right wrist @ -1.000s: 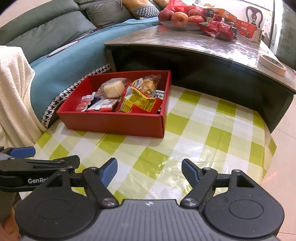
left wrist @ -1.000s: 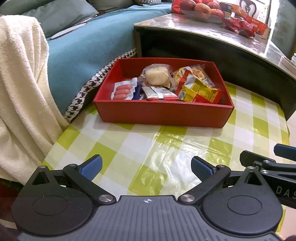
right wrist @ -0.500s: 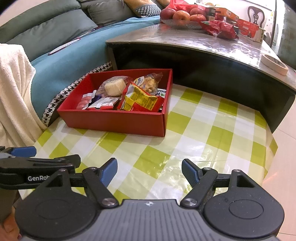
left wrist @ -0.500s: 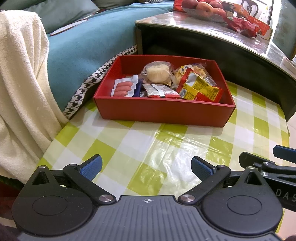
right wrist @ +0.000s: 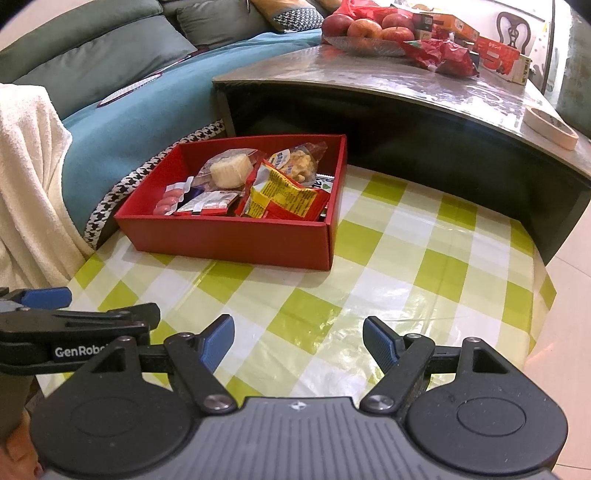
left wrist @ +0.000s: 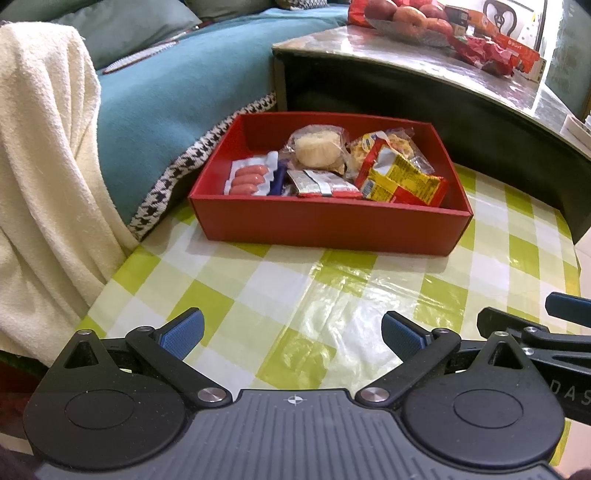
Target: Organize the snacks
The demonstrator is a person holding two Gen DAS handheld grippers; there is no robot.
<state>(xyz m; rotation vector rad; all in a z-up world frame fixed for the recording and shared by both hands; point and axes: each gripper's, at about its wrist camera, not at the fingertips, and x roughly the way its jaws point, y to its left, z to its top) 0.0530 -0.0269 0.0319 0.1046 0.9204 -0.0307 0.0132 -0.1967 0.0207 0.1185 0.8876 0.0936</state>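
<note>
On the checked cloth (left wrist: 332, 295) stood a red box (left wrist: 325, 225), near the far edge and just in front of a dark low table (right wrist: 406, 122). Every snack in sight lay inside the box. At its left end was a pack of sausages (left wrist: 249, 180), with a small red-and-white sachet (left wrist: 321, 184) next to it. Behind them sat a pale cake in clear wrap (left wrist: 317, 147). A yellow-and-red packet (left wrist: 402, 181) leaned at the right end, partly over a clear bag of yellow crisps (left wrist: 395, 144). From the right wrist view a further dark wrapper with white lettering showed behind the yellow packet, against the box's right wall; I could not tell what it was.

Both grippers hung above the near part of the cloth, pointing down and forward toward the box and well apart from it. The left gripper (left wrist: 291, 334) had its jaws wide, with only cloth between its blue pads. The right gripper (right wrist: 298, 341) was likewise spread, nothing between its pads. Each showed at the side of the other's view, so they sat side by side, close together.

To the left of the box a teal sofa cover (left wrist: 177, 85) with a houndstooth trim came down to the cloth, and a cream blanket (left wrist: 40, 166) hung nearer still. On the low table stood a bowl of apples (right wrist: 365, 33), a crumpled red bag (right wrist: 443, 55), an orange carton (right wrist: 498, 55) and a roll of tape (right wrist: 550, 127).
</note>
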